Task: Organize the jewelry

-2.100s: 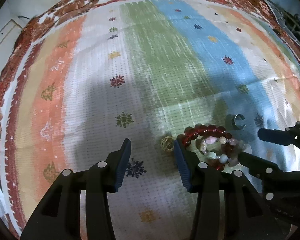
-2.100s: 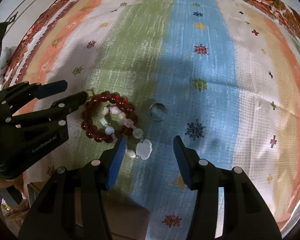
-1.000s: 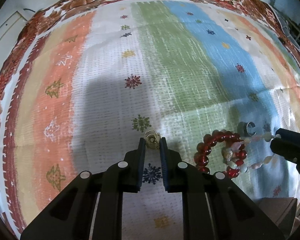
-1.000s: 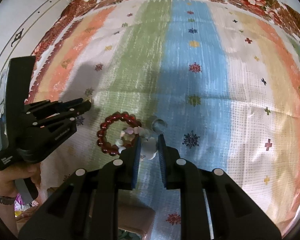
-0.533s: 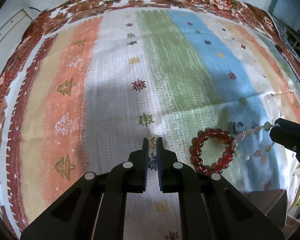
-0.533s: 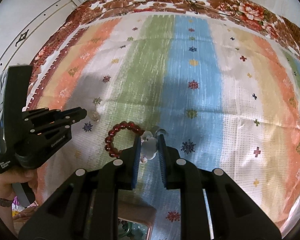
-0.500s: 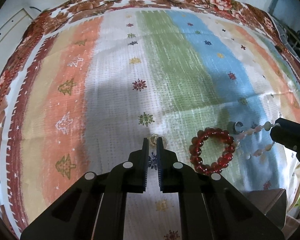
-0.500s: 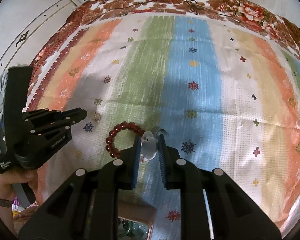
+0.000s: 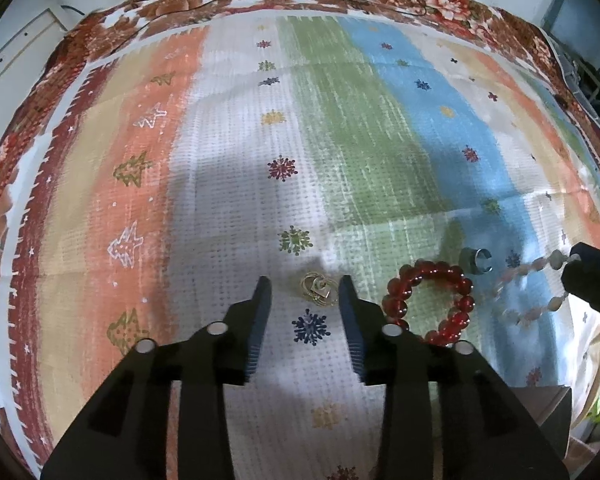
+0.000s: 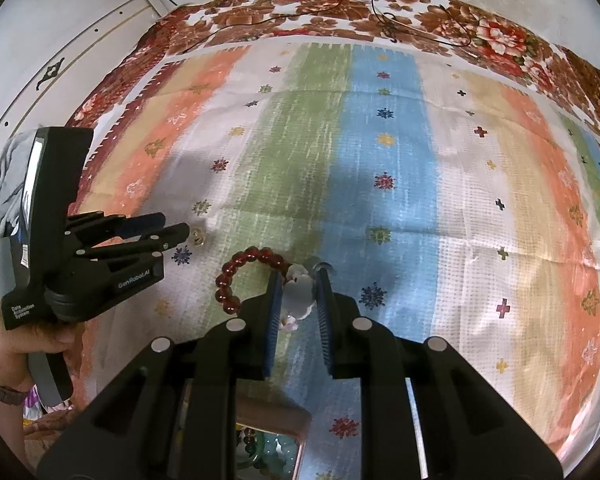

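The left gripper [image 9: 304, 292] has just been opened; the gold ring [image 9: 318, 289] is released onto the cloth [image 9: 228, 184]. The pale bracelet [image 10: 298, 292] is clamped and lifted by the right gripper [image 10: 297, 286].

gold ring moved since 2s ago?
Yes. The gold ring sat against the red bead bracelet; now it lies apart, left of it, between the open left tongs.

Striped cloth [image 9: 236, 168], red bracelet [image 9: 430, 302], gold earrings [image 9: 319, 289], ring [image 9: 477, 260]
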